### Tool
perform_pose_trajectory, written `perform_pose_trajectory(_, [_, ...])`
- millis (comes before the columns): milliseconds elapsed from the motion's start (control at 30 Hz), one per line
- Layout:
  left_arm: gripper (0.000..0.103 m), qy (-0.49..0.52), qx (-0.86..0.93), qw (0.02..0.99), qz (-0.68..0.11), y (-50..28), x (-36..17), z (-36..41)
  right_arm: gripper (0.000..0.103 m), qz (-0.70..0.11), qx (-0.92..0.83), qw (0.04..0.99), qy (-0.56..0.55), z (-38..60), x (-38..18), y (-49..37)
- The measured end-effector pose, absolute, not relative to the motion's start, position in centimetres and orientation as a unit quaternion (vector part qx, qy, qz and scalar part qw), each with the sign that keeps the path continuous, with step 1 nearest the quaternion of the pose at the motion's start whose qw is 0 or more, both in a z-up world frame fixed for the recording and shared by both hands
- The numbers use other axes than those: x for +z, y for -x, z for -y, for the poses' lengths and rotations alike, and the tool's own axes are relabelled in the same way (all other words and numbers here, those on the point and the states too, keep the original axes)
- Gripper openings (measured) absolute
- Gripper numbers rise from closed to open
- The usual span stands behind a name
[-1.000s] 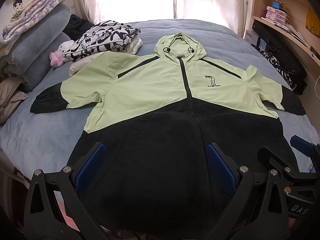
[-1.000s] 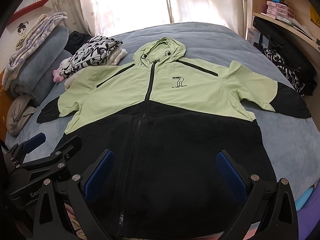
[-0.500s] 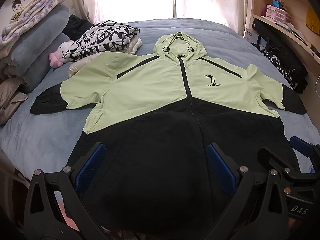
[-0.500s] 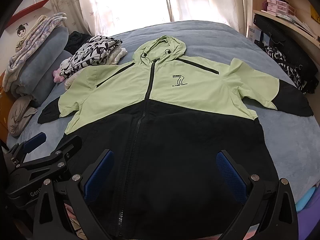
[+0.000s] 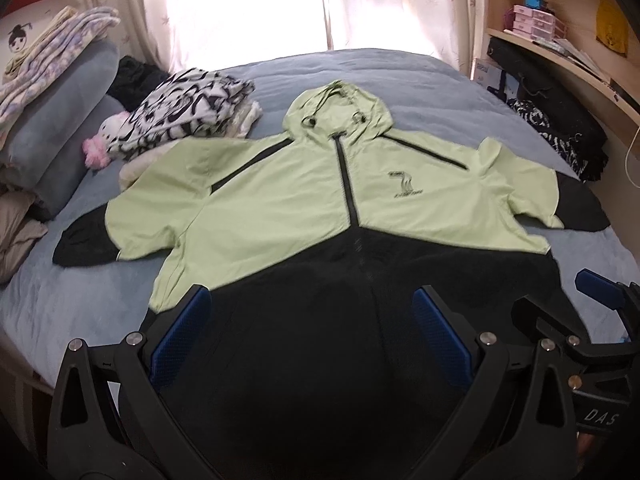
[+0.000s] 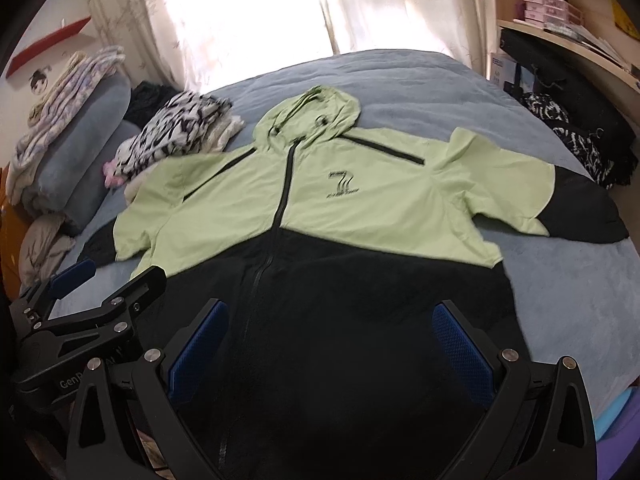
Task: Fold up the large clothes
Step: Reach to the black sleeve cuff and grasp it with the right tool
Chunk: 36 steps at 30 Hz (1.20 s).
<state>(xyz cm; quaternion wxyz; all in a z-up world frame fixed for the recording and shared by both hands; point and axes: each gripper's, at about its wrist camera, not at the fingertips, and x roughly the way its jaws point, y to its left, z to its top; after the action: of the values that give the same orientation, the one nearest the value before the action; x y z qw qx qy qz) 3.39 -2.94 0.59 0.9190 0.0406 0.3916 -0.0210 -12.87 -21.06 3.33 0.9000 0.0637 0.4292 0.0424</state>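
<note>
A hooded jacket (image 5: 280, 208) lies flat and face up across the blue-grey bed (image 5: 420, 76), hood toward 12 o'clock and hem toward 6 o'clock, both sleeves spread out to 9 and 3 o'clock. Its upper half is smooth, thin, pale green cloth cut to a downward V; the lower body and cuffs are black with a matte, slightly fuzzy look. A dark zip (image 6: 280, 208) runs down the middle, and a small "7" logo (image 6: 342, 184) sits on the chest just beside it. The left gripper (image 5: 310, 326) hovers over the black hem at 6 o'clock, jaws spread wide and holding nothing, its fingers faced with blue, finely dimpled pads (image 5: 182, 334). The right gripper (image 6: 330, 338) is likewise released and empty above the hem, and shows at the 4 o'clock edge of the left view. At 10 o'clock a folded black-and-white patterned pile (image 5: 188, 108) rests on the bed, touching the jacket's shoulder, with a pink plush toy (image 5: 96, 152) beside it and rounded grey pillows (image 5: 56, 120) further out. Wooden shelves (image 5: 560, 48) curve along 2 o'clock.
</note>
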Motion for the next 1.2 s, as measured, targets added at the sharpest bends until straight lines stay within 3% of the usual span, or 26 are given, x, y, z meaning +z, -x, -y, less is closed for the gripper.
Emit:
perform_pose_trajectory(400, [0.100,-0.037,-0.096,0.944,-0.313,-11.1,8.5,10.8,0.103,-0.299,-0.062,0.946,-0.107,34.6,11.5,8.3])
perform_pose_trajectory(800, [0.100,-0.021,-0.102,0.958,-0.266,-19.4,12.4,20.0,0.103,-0.278,-0.171,0.943,-0.064,52.4,18.0,3.9])
perform_pose_trajectory(1133, [0.100,-0.035,-0.122,0.942,-0.310,-25.2,5.4,26.3,0.103,-0.358,-0.199,0.898,-0.158,67.1,8.8,-1.3])
perform_pose_trajectory(1200, [0.100,-0.038,-0.123,0.932,-0.339,-26.2,3.0,27.3,0.094,-0.376,-0.198,0.884,-0.193,69.5,5.9,-1.7])
